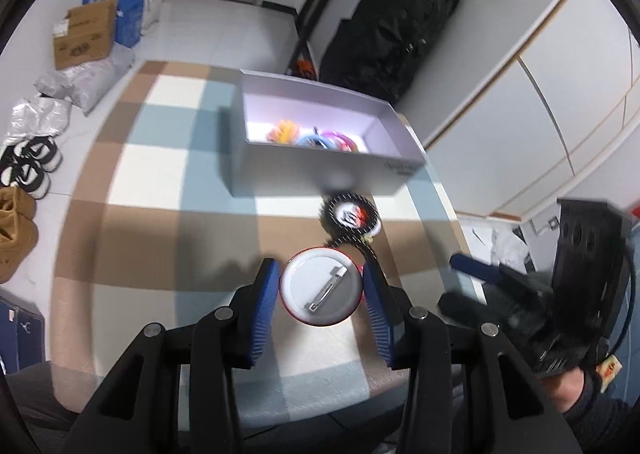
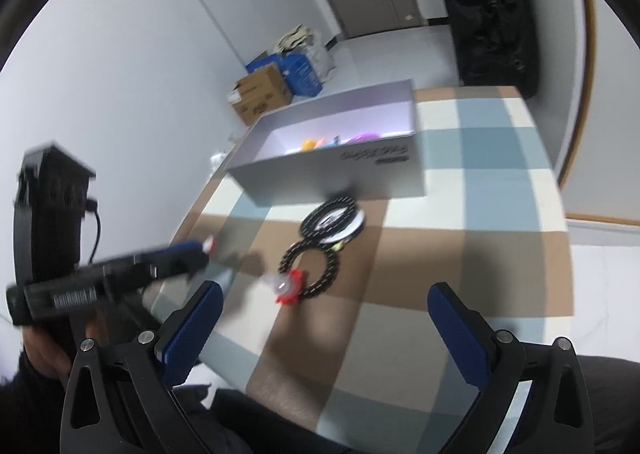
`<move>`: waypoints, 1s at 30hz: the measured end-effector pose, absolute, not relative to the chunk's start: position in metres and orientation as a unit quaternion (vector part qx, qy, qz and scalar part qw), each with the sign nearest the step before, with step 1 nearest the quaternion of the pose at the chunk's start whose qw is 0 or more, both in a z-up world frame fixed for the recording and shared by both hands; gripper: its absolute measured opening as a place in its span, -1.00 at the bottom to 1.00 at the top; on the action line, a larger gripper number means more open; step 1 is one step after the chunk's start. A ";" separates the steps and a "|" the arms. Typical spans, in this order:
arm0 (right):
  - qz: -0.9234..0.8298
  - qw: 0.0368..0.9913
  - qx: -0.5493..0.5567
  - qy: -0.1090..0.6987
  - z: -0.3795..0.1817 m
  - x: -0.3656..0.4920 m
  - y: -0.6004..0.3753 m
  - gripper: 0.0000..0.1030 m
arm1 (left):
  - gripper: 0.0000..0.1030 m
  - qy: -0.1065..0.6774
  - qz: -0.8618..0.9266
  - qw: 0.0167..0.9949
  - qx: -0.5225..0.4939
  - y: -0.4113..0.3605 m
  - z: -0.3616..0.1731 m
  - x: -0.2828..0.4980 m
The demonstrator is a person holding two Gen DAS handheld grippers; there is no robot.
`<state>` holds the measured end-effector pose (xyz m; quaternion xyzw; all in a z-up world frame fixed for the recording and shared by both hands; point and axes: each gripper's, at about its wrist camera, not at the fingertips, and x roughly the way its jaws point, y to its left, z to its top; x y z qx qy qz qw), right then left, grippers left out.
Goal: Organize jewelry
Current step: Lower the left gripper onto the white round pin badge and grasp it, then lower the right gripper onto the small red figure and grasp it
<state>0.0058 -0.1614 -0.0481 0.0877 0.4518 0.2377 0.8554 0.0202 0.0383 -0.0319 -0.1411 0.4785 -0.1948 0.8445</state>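
My left gripper (image 1: 320, 268) is shut on a round pin badge (image 1: 322, 286), whose white back and metal clasp face the camera. It is lifted just above the checked tablecloth (image 1: 160, 173). Ahead stands an open lilac box (image 1: 300, 169) with colourful pieces inside. In front of the box lie black dotted rings (image 2: 320, 250) over another badge (image 2: 344, 219), and beside them a small red toothed piece (image 2: 289, 286). My right gripper (image 2: 326, 318) is open and holds nothing, low over the table's near edge. In the right wrist view the left gripper (image 2: 200, 250) shows at the left, blurred.
On the floor by the left wall sit a cardboard box (image 1: 84, 33), plastic bags and shoes (image 1: 28, 165). A large black bag (image 1: 392, 33) leans behind the table. White cabinet doors (image 1: 540, 113) line the right side.
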 end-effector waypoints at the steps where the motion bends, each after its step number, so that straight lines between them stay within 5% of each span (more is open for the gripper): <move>1: 0.241 0.854 0.082 0.453 -0.049 0.005 -0.158 0.89 | -0.28 0.475 -0.193 0.847 -0.142 0.039 -0.031 0.020; 19: 0.256 0.840 0.016 0.479 -0.070 0.011 -0.109 -0.12 | -0.28 0.467 -0.197 0.849 -0.149 0.056 -0.030 0.026; 23: 0.252 0.841 0.010 0.479 -0.070 0.013 -0.105 -0.57 | -0.28 0.469 -0.198 0.848 -0.150 0.057 -0.032 0.027; 30: 0.252 0.848 0.004 0.466 -0.065 0.014 -0.104 -0.64 | -0.28 0.470 -0.199 0.846 -0.154 0.058 -0.032 0.028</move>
